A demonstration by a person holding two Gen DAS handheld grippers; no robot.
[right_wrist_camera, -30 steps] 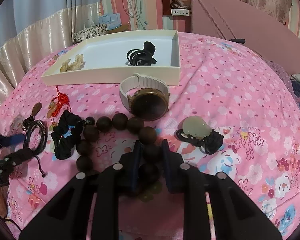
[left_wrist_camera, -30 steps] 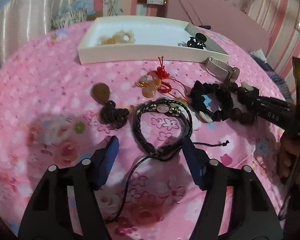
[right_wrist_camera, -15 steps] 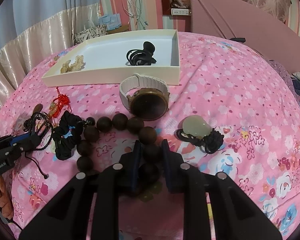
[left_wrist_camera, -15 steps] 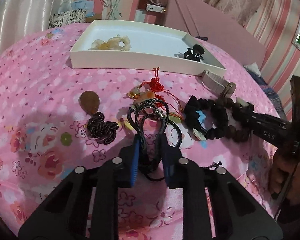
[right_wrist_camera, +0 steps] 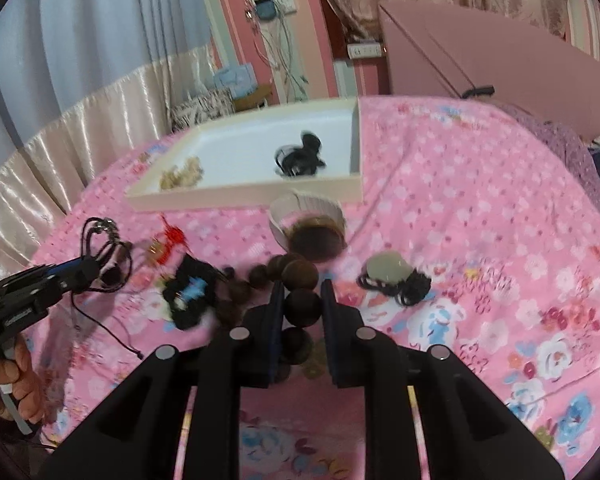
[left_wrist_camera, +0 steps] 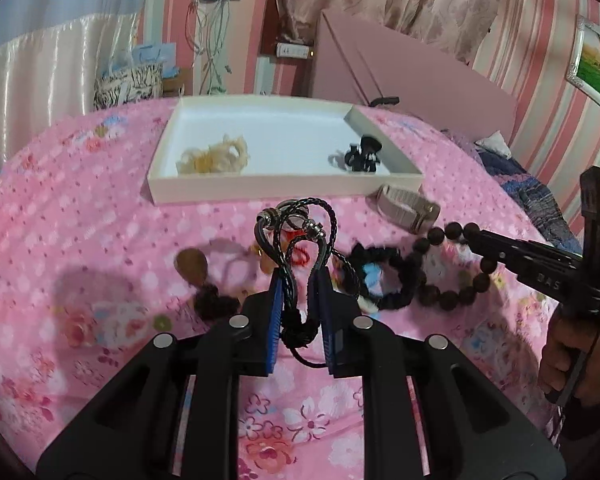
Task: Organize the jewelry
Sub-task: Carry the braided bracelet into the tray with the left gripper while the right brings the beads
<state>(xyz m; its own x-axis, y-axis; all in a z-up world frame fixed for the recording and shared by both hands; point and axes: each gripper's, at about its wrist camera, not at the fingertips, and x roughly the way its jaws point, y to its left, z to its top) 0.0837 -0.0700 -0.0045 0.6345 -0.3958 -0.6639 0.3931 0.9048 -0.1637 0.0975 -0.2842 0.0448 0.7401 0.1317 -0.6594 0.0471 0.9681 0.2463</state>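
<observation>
left gripper [left_wrist_camera: 300, 280]: clamped on the braided black bracelet [left_wrist_camera: 296, 236], lifted clear so it doesn't drag
right gripper [right_wrist_camera: 300, 300]: pinching the wooden bead bracelet [right_wrist_camera: 296, 280]
white tray [left_wrist_camera: 284, 190]: far edge of bedspread, likely destination

My left wrist view sits just behind the left gripper [left_wrist_camera: 298, 280], close over the pink floral bedspread [left_wrist_camera: 80, 248], tilted down and facing the white tray [left_wrist_camera: 284, 190] at 12 o'clock; the right gripper [left_wrist_camera: 476, 236] enters at 3 o'clock. My right wrist view looks the same way from further right, with the tray [right_wrist_camera: 244, 194] at 11 o'clock and the left gripper [right_wrist_camera: 88, 270] at 9 o'clock. Both share the tray, bedspread and striped wall [left_wrist_camera: 548, 92]
</observation>
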